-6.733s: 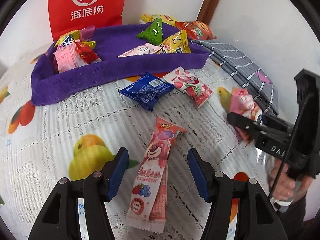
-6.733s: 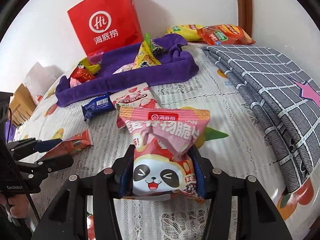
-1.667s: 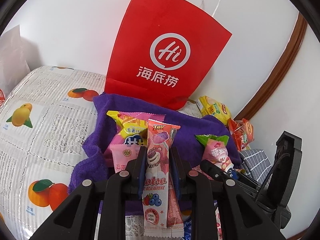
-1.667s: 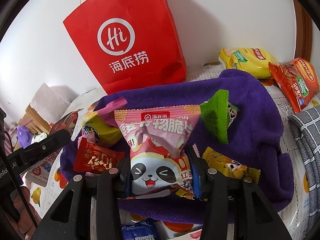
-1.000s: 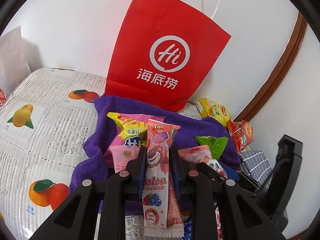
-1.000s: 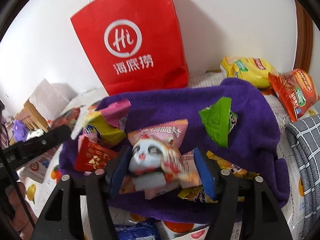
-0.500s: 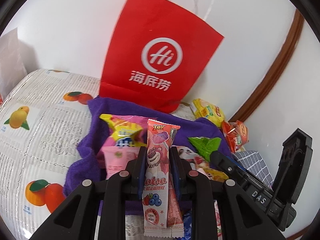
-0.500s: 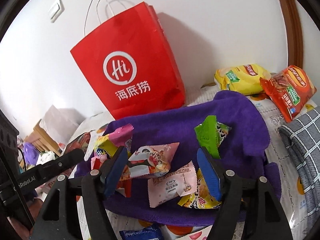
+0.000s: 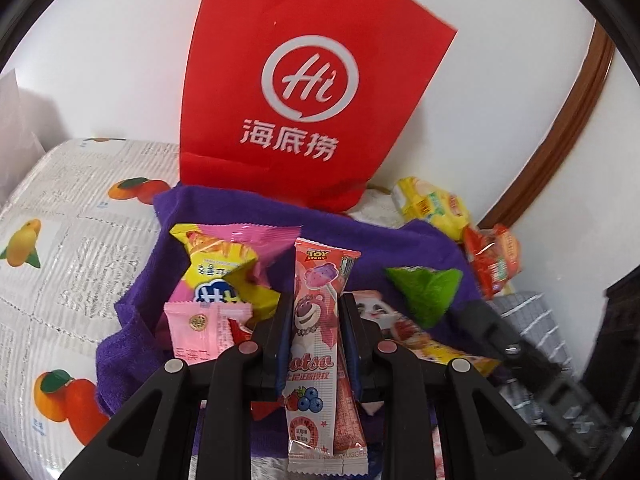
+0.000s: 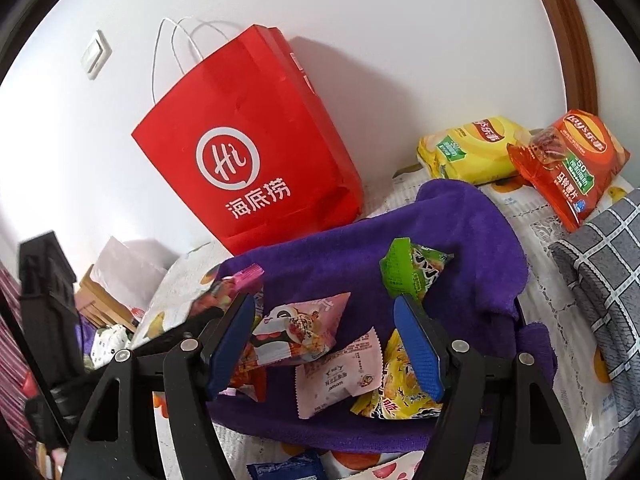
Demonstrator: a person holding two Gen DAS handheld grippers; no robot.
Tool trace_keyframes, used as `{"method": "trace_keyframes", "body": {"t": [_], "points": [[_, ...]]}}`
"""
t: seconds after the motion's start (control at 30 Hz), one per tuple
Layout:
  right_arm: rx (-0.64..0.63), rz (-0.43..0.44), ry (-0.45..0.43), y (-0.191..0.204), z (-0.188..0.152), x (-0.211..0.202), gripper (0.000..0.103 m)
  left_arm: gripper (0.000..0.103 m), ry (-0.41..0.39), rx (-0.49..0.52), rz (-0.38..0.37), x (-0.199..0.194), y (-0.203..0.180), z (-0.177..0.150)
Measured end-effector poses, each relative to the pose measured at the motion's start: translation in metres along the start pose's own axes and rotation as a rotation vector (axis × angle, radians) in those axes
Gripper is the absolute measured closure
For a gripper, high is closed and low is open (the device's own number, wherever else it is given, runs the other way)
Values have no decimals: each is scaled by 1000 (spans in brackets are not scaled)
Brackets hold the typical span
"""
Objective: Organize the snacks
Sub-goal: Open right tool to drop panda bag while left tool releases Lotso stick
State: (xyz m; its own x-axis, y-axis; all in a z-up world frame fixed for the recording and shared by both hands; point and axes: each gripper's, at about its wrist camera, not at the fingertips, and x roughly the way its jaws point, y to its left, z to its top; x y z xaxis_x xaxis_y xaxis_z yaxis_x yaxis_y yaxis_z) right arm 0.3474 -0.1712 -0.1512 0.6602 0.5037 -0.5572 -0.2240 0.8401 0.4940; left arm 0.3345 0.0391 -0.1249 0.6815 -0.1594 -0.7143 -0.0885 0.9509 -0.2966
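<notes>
Blue-padded jaws of the left gripper (image 9: 315, 330) are clamped tight on a long pink Lotso candy stick (image 9: 320, 344), held upright over the near edge of the purple towel (image 10: 344, 260). The right gripper (image 10: 328, 346) has its jaws spread wide with nothing pinched; the pink panda snack bag (image 10: 298, 330) just lies on the towel under them, next to a pale pink sachet (image 10: 340, 376) and a green packet (image 10: 404, 268). Behind the towel stands a red Haidilao paper bag (image 10: 248, 152), with yellow Lay's chips (image 10: 472, 148) and orange Lay's chips (image 10: 572, 160) off to the right.
</notes>
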Motion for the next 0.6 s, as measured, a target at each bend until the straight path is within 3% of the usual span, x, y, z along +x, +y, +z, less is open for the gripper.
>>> {"method": "trace_keyframes", "body": {"t": [0.37,0.43,0.5,0.6], "points": [[30,28,0,-4,2,-4,31,79,3,6,16,11,1,3],[25,25,-3,-4,2,-4,31,74,3,8,8,10,0,4],[22,24,-7,-3,2,-5,31,59,-12,14,2,6,-1,5],[16,15,-15,-3,3,-7,31,54,-54,34,3,-6,-3,5]]}}
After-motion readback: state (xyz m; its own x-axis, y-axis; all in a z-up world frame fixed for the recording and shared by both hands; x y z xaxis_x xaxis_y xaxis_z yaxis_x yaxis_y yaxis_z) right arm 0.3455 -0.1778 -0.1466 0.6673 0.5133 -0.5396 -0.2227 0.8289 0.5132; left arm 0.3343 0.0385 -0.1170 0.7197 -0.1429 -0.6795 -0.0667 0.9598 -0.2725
